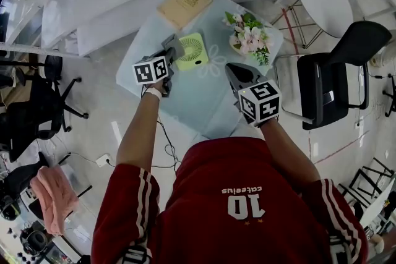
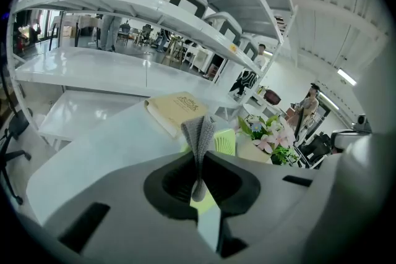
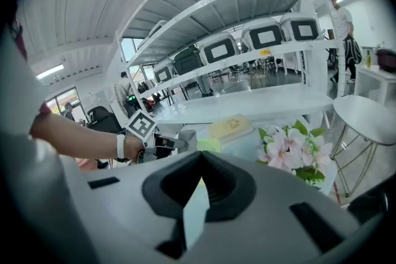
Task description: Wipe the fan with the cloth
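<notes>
1. The cloth [image 2: 199, 130] is pinched tight in the left gripper [image 2: 199, 157].
2. The right gripper [image 3: 201, 154] is closed and holds nothing.
3. The green fan [image 1: 193, 50] lies on the table [image 1: 185, 102], just beside the cloth.
4. Behind it sit a book [image 1: 185, 3] and flowers [image 1: 250, 37].

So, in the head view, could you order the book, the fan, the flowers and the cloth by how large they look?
1. the book and the flowers: about alike, so I cannot rank them
2. the fan
3. the cloth: clearly the smallest, and only part of it shows
</notes>
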{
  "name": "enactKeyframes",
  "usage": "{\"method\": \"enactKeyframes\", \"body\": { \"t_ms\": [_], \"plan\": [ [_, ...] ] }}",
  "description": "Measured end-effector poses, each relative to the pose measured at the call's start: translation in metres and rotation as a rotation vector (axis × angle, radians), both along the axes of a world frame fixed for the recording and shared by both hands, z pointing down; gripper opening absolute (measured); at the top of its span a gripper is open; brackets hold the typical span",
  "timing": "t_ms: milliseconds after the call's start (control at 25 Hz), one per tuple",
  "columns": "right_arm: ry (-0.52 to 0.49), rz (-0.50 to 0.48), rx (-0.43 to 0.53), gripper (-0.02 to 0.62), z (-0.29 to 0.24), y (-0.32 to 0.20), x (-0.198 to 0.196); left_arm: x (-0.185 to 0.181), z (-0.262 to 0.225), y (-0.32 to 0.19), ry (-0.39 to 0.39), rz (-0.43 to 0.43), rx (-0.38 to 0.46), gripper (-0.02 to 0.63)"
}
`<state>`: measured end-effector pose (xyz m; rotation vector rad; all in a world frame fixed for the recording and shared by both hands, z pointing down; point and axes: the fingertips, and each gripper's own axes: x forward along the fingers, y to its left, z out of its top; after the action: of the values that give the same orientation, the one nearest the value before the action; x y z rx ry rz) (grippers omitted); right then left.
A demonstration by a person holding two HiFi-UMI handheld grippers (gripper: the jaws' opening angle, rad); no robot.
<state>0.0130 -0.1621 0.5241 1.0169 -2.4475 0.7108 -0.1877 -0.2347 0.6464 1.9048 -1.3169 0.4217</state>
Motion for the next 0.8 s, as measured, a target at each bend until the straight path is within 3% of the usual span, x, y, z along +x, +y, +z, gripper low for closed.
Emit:
{"method": "enactKeyframes", "body": {
  "t_ms": [800],
  "plan": [
    [-0.007, -0.011, 0.003, 0.005, -0.003, 0.007, -0.004, -0.015, -0.006, 0.005, -0.018, -0.023, 0.007, 0.028]
  ]
}}
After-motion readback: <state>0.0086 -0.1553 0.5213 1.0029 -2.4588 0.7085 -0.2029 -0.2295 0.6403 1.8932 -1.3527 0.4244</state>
